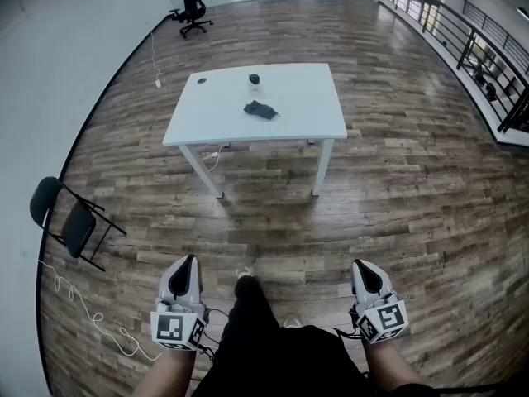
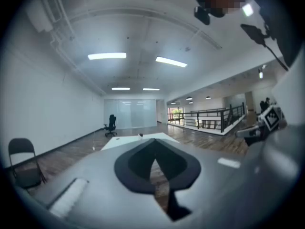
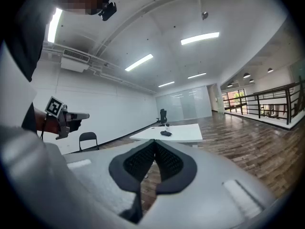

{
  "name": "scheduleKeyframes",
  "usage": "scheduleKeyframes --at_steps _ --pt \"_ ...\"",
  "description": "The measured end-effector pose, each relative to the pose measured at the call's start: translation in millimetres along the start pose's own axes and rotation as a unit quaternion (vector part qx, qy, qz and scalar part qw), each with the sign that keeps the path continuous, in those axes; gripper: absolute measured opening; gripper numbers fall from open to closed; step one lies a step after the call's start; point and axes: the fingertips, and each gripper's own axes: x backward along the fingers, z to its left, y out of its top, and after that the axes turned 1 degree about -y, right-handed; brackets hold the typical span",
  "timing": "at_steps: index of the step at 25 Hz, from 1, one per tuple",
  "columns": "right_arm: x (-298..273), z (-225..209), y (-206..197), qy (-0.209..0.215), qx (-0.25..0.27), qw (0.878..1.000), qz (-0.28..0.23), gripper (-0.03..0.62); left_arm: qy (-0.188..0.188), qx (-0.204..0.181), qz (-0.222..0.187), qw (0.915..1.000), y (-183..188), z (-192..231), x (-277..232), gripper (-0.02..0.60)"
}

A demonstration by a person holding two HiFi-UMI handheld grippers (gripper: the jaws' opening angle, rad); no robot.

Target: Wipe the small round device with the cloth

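Cloth [image 1: 260, 110] on table [image 1: 307, 116]; small device [image 1: 254, 78] just behind.

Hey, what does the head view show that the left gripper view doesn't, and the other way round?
Only the head view: the dark cloth lying on the table, and the white cable trailing on the floor. Only the left gripper view: the ceiling lights, and the left gripper seen close up, its jaws together with nothing between them. Both: the white table, the office chair at the far end, the folding chair by the wall, and the railing.
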Motion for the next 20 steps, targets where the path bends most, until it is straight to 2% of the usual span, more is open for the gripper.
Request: scheduleKeyframes --at_steps 3,8,11,14,20 --pt "-27.0 5.8 4.4 0.006 0.004 1.0 0.002 0.002 0.001 -0.016 -0.006 0.9999 -8.3 19.8 -8.7 0.008" --pt "-72.4 10.9 11.7 0.014 0.014 1.0 0.021 0.002 0.017 -0.001 -0.015 0.9997 -16.6 61.0 -38.2 0.006" --pt "-103.1 -1.4 6.9 -0.012 -0.032 0.999 0.034 0.002 0.037 0.014 -0.044 0.9983 -12.0 92.6 -49.8 0.006" --pt "-138.9 1.7 18.8 -0.019 -0.06 0.998 0.028 0.002 0.027 -0.007 -0.037 0.9989 -6.4 120.4 -77.1 0.006" --pt "-201.5 12.4 43.5 -0.032 -0.062 0.997 0.025 0.002 -0.006 -0.026 -0.04 0.9989 9.4 159.2 -132.9 0.006"
